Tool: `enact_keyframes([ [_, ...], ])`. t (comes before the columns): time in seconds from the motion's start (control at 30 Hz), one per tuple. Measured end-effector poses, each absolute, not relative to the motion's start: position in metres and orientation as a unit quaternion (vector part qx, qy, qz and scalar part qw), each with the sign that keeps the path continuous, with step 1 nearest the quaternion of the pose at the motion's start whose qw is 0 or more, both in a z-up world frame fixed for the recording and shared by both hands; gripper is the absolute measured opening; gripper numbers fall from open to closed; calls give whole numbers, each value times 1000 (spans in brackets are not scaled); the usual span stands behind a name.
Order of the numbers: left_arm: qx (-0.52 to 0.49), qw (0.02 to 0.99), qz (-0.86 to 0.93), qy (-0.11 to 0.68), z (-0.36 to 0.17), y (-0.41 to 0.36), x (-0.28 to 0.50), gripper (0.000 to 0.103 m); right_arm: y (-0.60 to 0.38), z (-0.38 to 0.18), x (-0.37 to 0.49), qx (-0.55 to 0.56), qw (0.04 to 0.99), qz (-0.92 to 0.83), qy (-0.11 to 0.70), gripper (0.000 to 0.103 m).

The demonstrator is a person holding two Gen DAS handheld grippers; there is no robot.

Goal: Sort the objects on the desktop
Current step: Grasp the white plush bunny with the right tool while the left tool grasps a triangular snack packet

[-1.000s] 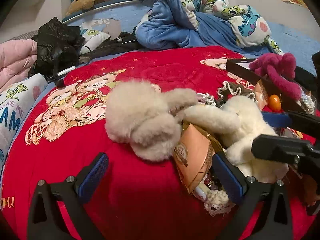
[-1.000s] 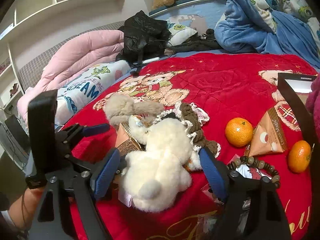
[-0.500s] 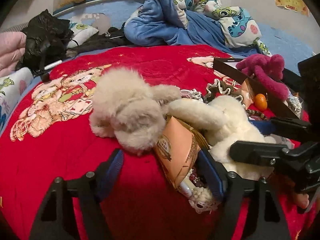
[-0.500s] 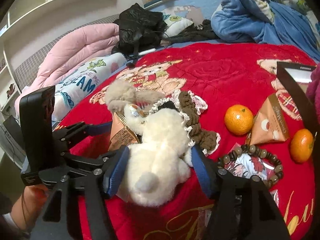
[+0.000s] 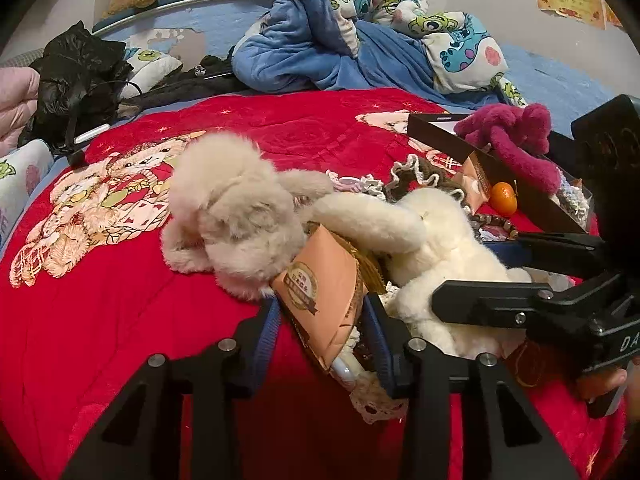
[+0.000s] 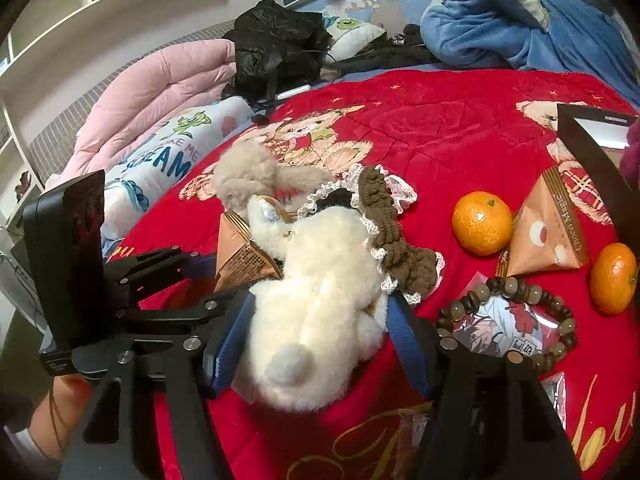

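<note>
— Jaws first: how do both stand?

— Left gripper (image 5: 322, 332) has its 2 blue pads closed in on a peach triangular snack packet (image 5: 320, 300), low in the centre of the left wrist view, 1 pad against each side of it. Right gripper (image 6: 316, 320) has its 2 blue pads pressed into the flanks of a white plush rabbit (image 6: 320, 304), centre of the right wrist view, round tail toward the camera.

— Where do those 2 things lie?

— On a red bear-print quilt (image 5: 100, 320). The packet is wedged between the rabbit and a beige plush toy (image 5: 236, 216), touching both; the rabbit's arm lies across the packet's top edge.

— What else is around?

— In the right wrist view, a brown crocheted piece with lace trim (image 6: 396, 236) touches the rabbit's upper right side. Right of it sit 2 mandarins (image 6: 482, 222) with a second triangular packet, printed "Choco Magic" (image 6: 548, 236), between them. A wooden bead bracelet (image 6: 508, 320) lies on a picture card at lower right.

— And the box?

— A dark box (image 5: 500, 176) sits at the right of the left wrist view, with a magenta plush toy (image 5: 516, 140) resting on it. At the top of that view is a heap of blue monster-print bedding (image 5: 360, 40).
</note>
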State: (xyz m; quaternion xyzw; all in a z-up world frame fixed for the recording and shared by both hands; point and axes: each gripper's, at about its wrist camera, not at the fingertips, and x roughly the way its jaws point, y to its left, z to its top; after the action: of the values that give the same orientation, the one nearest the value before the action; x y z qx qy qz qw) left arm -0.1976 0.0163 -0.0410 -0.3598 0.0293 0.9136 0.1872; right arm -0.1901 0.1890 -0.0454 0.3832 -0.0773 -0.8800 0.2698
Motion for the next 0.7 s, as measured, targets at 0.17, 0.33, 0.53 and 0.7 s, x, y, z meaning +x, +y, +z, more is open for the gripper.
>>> enact_keyframes([
  [0.17,-350,185,918,28,-38,14,-195,40,190,-43,-187,374,275,-883,-78,52],
  [0.33,-334,176,925,29,-34,12,-189,40,187,-39,-181,356,273,-891,-65,46],
  [0.53,-319,170,932,16,-29,4,-184,40,187,-36,-179,344,277,-894,-69,42],
  [0.7,-307,165,937,10,-25,2,-179,40,188,-30,-174,325,293,-896,-77,40],
])
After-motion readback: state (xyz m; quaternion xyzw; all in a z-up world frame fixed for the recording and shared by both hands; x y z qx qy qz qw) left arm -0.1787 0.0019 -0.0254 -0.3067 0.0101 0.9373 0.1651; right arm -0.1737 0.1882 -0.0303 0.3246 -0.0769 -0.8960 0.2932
